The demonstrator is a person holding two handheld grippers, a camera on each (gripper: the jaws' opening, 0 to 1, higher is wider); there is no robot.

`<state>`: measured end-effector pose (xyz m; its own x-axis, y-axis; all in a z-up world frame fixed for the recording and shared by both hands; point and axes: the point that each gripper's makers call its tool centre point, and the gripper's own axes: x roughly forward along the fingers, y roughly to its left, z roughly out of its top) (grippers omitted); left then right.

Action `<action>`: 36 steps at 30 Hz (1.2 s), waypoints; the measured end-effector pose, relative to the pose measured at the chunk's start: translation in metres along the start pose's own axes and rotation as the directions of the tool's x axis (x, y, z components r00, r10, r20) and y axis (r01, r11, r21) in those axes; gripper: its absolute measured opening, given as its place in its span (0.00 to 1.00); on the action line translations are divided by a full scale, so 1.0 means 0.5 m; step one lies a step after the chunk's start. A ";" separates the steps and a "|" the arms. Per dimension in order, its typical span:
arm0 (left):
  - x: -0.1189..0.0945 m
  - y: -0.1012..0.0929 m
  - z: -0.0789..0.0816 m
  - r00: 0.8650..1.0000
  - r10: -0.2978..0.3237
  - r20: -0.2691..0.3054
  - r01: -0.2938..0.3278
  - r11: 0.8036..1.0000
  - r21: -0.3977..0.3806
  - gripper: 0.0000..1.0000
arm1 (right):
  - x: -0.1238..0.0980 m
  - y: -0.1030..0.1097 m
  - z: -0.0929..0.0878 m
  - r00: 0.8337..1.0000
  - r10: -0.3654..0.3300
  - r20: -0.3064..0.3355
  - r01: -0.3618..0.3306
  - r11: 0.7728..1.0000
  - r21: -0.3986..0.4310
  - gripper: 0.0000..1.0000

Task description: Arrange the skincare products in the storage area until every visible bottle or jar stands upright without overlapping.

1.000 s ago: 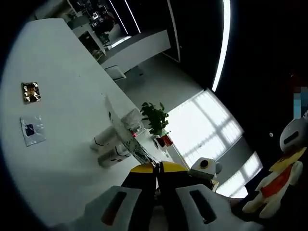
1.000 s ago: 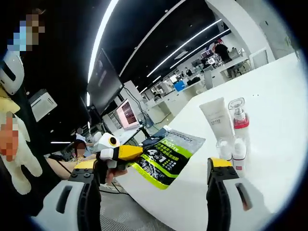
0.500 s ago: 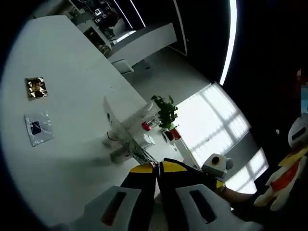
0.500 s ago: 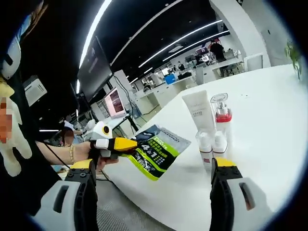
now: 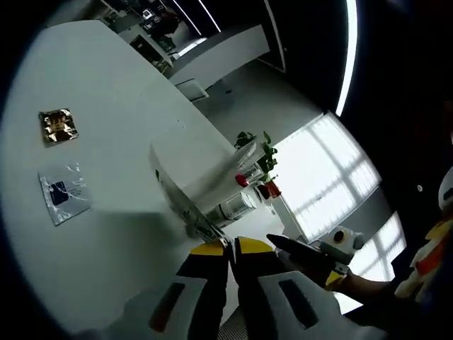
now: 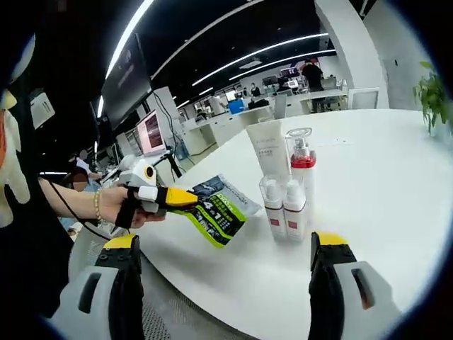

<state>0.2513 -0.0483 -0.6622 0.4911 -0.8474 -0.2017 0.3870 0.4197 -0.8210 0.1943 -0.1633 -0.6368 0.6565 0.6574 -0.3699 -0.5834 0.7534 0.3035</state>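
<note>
Two tongs: my left tongs (image 6: pixel 185 198) pinch the sachet (image 6: pixel 216 210), my right tongs (image 6: pixel 225 249) gape before upright bottles (image 6: pixel 285 205).

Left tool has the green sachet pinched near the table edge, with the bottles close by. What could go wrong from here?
1. The sachet hangs from the left tool by one corner; it may slip.
2. It sits close to the two small bottles, which stand upright and touching; swinging it could topple them into the pump bottle and tube.
3. The open right tool could clip them.
</note>
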 end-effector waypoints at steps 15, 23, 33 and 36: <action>0.026 0.074 -0.034 0.992 0.098 -0.074 -0.094 0.994 0.054 0.00 | 0.002 -0.011 -0.014 0.999 -0.030 -0.025 0.030 1.000 -0.001 0.99; 0.024 0.122 -0.061 0.967 0.222 -0.127 -0.199 0.964 0.174 0.00 | 0.001 -0.014 -0.015 0.999 -0.032 -0.025 0.032 0.999 0.007 0.99; 0.019 0.177 -0.061 0.908 0.382 -0.172 -0.250 0.824 0.508 0.05 | 0.001 -0.013 -0.015 0.999 -0.033 -0.029 0.033 0.999 0.009 0.99; 0.019 0.175 -0.058 0.895 0.408 -0.177 -0.239 0.777 0.583 0.10 | 0.001 -0.013 -0.015 0.999 -0.034 -0.029 0.035 0.999 0.012 0.98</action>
<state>0.2673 -0.0291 -0.7514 0.4593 -0.6451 -0.6106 0.6382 0.7178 -0.2784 0.1949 -0.1679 -0.6457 0.6620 0.6305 -0.4053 -0.5546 0.7758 0.3009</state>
